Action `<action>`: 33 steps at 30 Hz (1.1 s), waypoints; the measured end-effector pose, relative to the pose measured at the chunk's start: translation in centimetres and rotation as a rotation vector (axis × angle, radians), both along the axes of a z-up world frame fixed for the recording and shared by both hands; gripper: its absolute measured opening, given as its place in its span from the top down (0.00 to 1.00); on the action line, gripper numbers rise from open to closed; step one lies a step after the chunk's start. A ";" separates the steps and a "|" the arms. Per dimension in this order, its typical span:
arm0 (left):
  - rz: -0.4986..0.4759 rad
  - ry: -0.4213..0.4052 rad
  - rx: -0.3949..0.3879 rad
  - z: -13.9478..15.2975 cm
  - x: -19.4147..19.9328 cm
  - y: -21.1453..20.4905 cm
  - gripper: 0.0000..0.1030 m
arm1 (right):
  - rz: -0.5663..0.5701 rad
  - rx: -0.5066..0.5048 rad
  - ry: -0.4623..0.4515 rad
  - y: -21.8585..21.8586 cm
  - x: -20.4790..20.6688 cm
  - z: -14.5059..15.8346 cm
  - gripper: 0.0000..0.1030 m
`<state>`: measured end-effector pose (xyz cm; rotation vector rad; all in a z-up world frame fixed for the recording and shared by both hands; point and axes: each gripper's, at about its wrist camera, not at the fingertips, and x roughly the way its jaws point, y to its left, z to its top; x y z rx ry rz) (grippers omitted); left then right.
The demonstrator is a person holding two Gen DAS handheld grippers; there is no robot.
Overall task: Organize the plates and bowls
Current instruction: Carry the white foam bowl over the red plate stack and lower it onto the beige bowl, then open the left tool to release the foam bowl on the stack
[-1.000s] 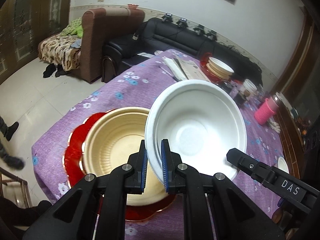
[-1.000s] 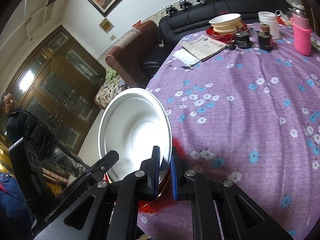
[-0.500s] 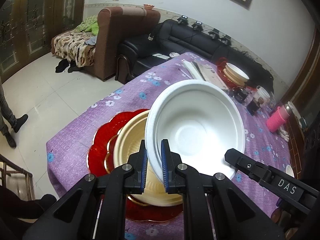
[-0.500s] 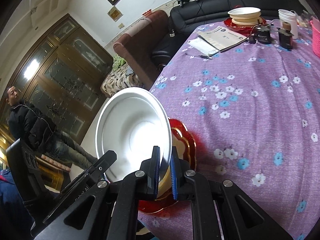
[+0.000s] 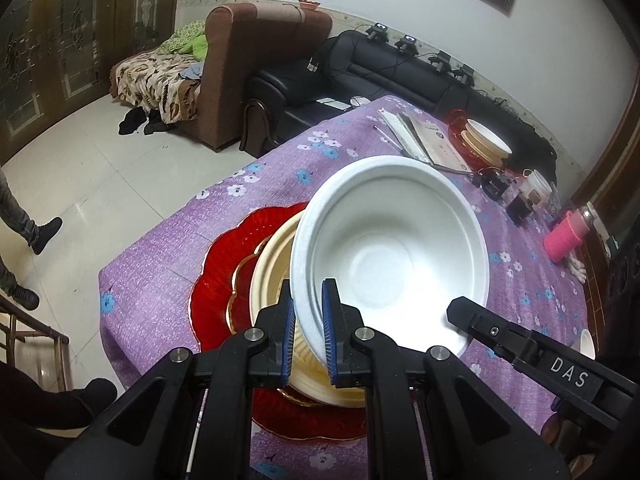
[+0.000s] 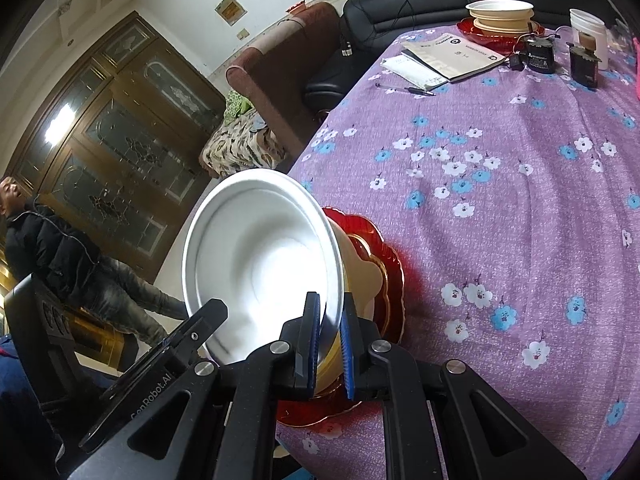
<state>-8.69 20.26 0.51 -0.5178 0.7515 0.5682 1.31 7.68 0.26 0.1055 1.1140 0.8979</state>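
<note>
You've got the white bowl (image 5: 394, 248) pinched from both sides. Your left gripper (image 5: 308, 322) is clamped on its near-left rim, blue pads tight on the foam edge. Your right gripper (image 6: 330, 330) is clamped on the rim at the opposite side, seen edge-on in the right wrist view, where the bowl (image 6: 260, 268) tilts up towards the camera.

The bowl hangs tilted over the cream bowl (image 5: 276, 276), which sits on a red plate (image 5: 224, 272) at the near end of the table (image 5: 168, 272). Whether the white bowl's underside touches the cream one yet, I can't tell.

Far down the purple flowered cloth, a second stack (image 6: 500, 12) of cream bowls sits on another red plate. Near it lie a booklet (image 6: 456, 56) and a pen (image 6: 404, 89), and off to the right stands a pink bottle (image 5: 568, 234).

A person (image 6: 60, 252) in a dark jacket stands on the left by the wooden doors.
</note>
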 end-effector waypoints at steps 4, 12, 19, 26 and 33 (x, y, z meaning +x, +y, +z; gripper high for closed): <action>0.002 0.006 -0.007 -0.3 0.0 0.1 0.90 | 0.005 -0.010 0.003 0.3 0.0 -0.3 0.91; 0.007 0.021 -0.023 -0.8 0.0 0.4 0.90 | 0.012 -0.025 0.009 0.7 0.1 -0.8 0.91; 0.025 0.028 -0.030 -1.0 0.1 0.6 0.89 | 0.024 -0.038 0.004 1.1 0.1 -0.9 0.91; 0.033 0.030 -0.020 -1.0 0.2 0.6 0.89 | 0.028 -0.043 0.009 1.4 0.2 -1.0 0.89; 0.048 0.033 -0.016 -0.8 0.0 0.7 0.82 | 0.029 -0.039 0.011 1.4 0.2 -0.9 0.86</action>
